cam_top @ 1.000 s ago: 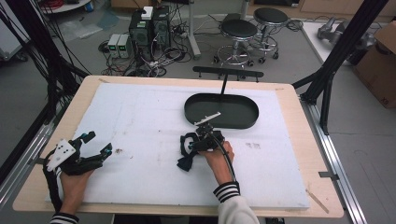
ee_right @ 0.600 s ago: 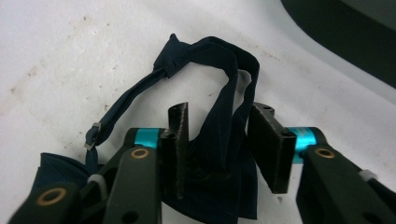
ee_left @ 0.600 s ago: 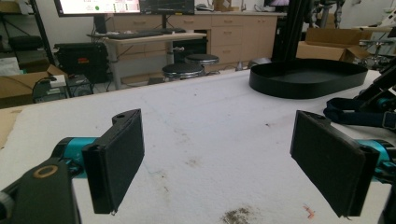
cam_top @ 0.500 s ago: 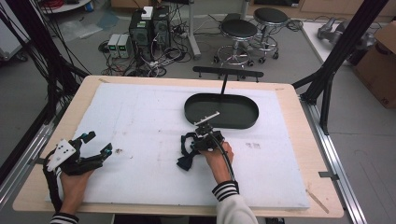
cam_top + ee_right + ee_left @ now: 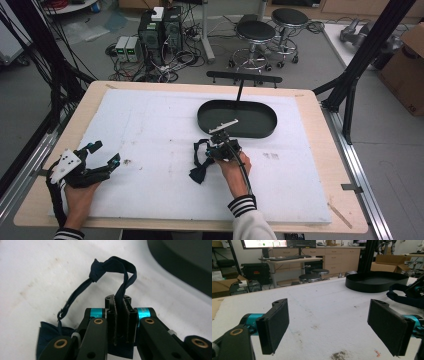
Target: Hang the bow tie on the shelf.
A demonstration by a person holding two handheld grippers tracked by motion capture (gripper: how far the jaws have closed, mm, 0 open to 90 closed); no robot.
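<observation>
The right gripper (image 5: 120, 315) sits near the middle of the white mat (image 5: 150, 130), just short of the black oval tray (image 5: 265, 131); its jaws have just been closing and now pinch the strap of a dark blue fabric piece (image 5: 112, 267), whose loop rises above the pads while its broader end lies on the mat beside the gripper. In the high view that fabric (image 5: 201, 172) lies just left of the right hand (image 5: 234, 167). The left gripper (image 5: 329, 325) rests at the mat's near left corner, well apart, jaws spread wide with nothing between them.
</observation>
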